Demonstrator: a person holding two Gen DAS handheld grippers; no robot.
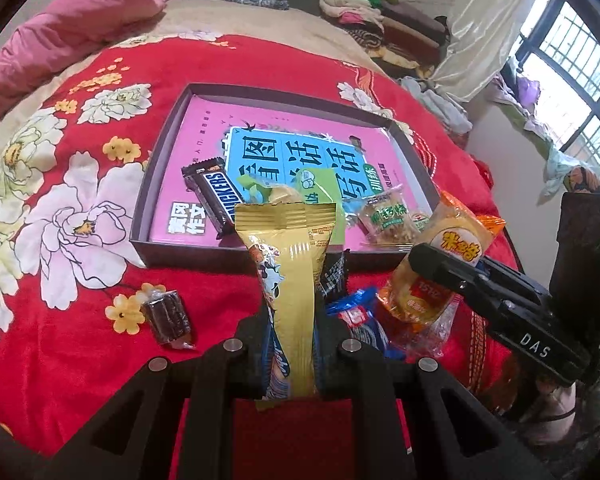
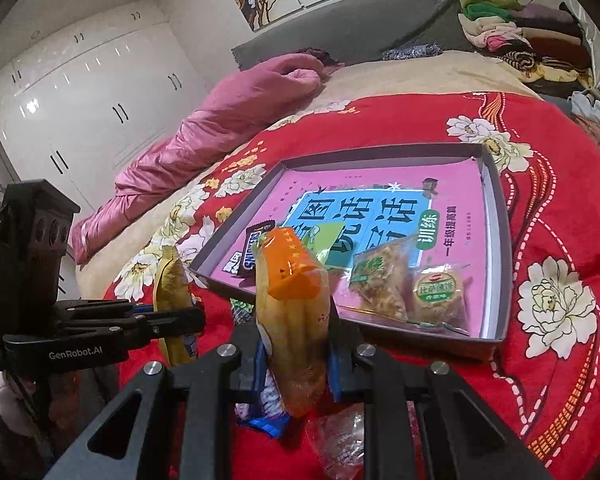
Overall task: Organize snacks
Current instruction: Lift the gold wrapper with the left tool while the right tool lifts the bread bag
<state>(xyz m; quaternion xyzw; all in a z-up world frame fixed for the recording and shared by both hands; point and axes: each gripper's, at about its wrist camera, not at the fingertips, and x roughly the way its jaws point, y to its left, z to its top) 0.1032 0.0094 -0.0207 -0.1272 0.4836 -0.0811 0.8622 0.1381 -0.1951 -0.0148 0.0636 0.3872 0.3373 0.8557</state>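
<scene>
Red floral bedding (image 1: 80, 300) covers the bed in the left wrist view, with a pink quilt (image 1: 80, 20) bunched at the far side and folded clothes (image 1: 380, 12) stacked by the window. On the bedding sits a shallow dark box (image 1: 172, 248) lined with a pink and blue book. Inside it lie a Snickers bar (image 1: 214, 194), a green packet (image 1: 316, 184) and a clear biscuit packet (image 1: 388, 220). The left gripper (image 1: 290, 344) is clamped on a yellow snack packet (image 1: 288, 264), which stands upright in front of the box's near wall. A small dark wrapped sweet (image 1: 170, 316) lies on the bedding to the left, and a blue wrapper (image 1: 356, 316) lies just right of the gripper. The right gripper (image 1: 424, 258), seen from the side, pinches an orange-topped packet (image 1: 448, 248) near the box's right corner.

White wardrobes (image 2: 80, 92) and a grey headboard (image 2: 340, 28) back the right wrist view. The right gripper (image 2: 294, 344) is closed on the orange-topped packet (image 2: 292, 300), held upright before the box (image 2: 500, 240). Two clear biscuit packets (image 2: 404, 288) lie in the box's near right part. At left, the left gripper (image 2: 196, 320) grips the yellow snack packet (image 2: 172, 280).
</scene>
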